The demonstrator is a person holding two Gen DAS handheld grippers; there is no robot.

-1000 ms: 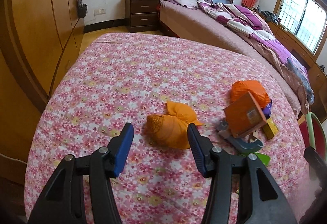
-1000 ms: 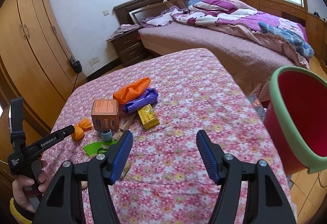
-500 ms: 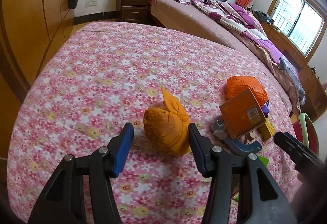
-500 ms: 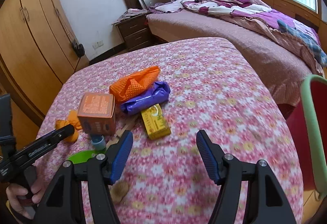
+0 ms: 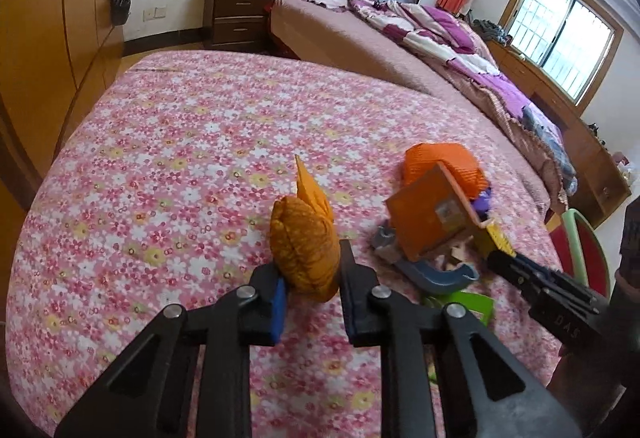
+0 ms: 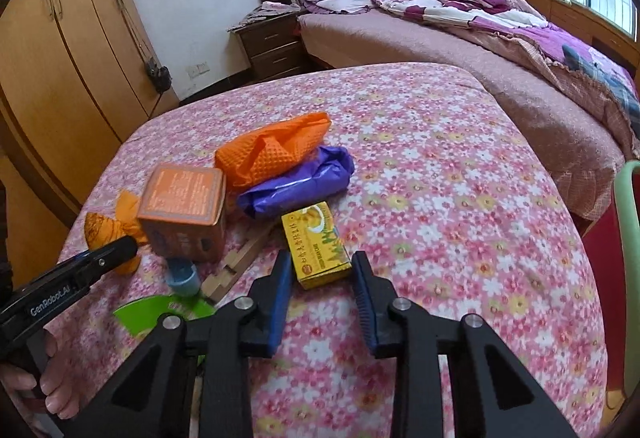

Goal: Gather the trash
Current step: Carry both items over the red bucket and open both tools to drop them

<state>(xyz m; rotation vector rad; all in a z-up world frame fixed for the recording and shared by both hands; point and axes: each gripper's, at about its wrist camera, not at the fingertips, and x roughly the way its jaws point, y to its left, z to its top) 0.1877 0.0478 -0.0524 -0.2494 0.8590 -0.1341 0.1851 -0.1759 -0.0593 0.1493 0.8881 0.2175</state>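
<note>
My left gripper [image 5: 310, 278] is shut on an orange crumpled wrapper [image 5: 306, 250] on the floral bedspread [image 5: 180, 166]; the wrapper also shows in the right wrist view [image 6: 112, 226]. My right gripper [image 6: 320, 274] is partly closed, its jaws on either side of a yellow box [image 6: 316, 244] without clearly pressing it. An orange carton [image 6: 184, 210], an orange mesh cloth [image 6: 272, 154], a purple bag [image 6: 296, 190], a blue cap [image 6: 182, 274], a green scrap [image 6: 160, 312] and wooden sticks [image 6: 244, 258] lie beside it.
A red bin with a green rim [image 6: 626, 258] stands off the bed's right edge. A second bed [image 6: 460, 50] with purple quilts lies behind, with a nightstand [image 6: 272, 42] and wooden wardrobes [image 6: 60, 58] at left.
My left gripper has closed onto the orange wrapper. My right gripper has moved left and forward to the yellow box, and its jaws have narrowed around it.
</note>
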